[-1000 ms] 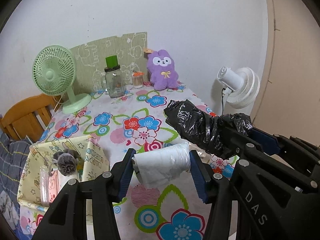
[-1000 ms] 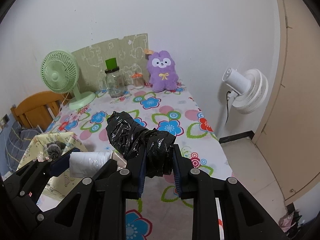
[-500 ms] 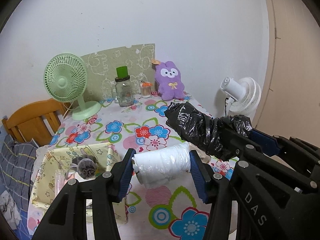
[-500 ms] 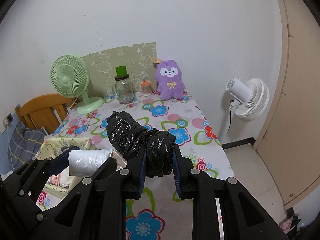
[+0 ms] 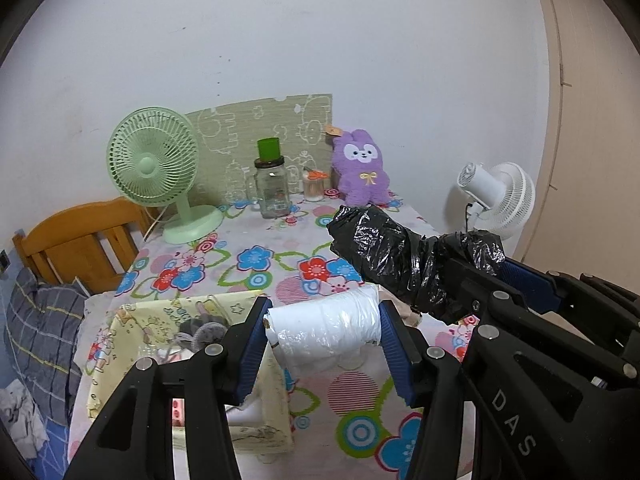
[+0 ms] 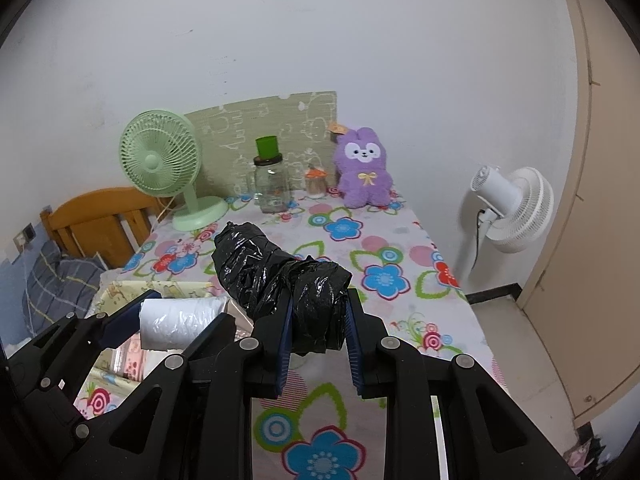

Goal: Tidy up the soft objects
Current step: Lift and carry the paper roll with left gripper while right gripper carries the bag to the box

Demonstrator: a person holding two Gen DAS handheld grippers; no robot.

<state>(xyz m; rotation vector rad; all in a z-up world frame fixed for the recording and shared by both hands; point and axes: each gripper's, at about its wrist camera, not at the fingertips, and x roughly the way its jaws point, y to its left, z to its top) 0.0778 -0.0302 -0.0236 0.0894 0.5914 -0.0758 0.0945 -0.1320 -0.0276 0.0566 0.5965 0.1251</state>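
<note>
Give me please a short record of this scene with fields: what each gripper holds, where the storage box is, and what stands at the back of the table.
left gripper: shut on the white bag roll, held above the table
right gripper: shut on the black bag roll, also in the air
fabric box: yellow, open, at the table's near left edge, below the left gripper
box contents: a grey fluffy item; the rest is unclear
back of table: green fan, glass jar, purple plush
beside table: white fan

fabric bin (image 5: 120,344) front-left, fan (image 5: 154,168) behind
</note>
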